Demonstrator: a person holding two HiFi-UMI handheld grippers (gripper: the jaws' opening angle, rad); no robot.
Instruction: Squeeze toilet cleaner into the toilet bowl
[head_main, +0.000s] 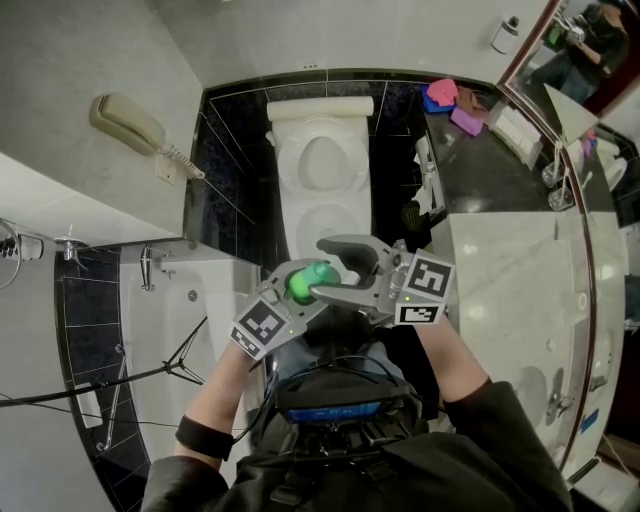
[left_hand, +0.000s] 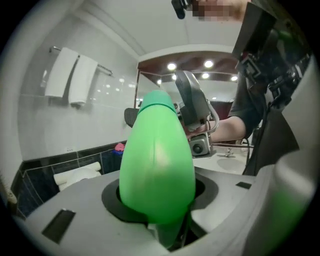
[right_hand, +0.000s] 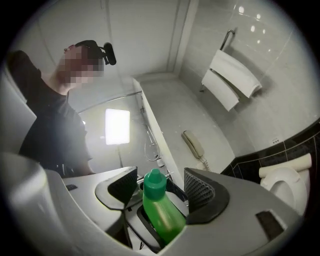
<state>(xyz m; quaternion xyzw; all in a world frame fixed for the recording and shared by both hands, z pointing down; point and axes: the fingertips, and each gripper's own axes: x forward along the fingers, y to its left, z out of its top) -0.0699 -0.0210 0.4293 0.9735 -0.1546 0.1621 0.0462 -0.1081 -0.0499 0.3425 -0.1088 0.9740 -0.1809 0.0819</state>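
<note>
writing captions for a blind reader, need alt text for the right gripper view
The right gripper has its jaws open around the capped neck of a green bottle, without touching it. Behind are a wall phone, hanging white towels, a toilet at the right edge and a person at left.

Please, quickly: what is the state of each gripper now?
Left gripper: closed on the green toilet cleaner bottle.
Right gripper: open, jaws on either side of that bottle, not pressing it.
</note>
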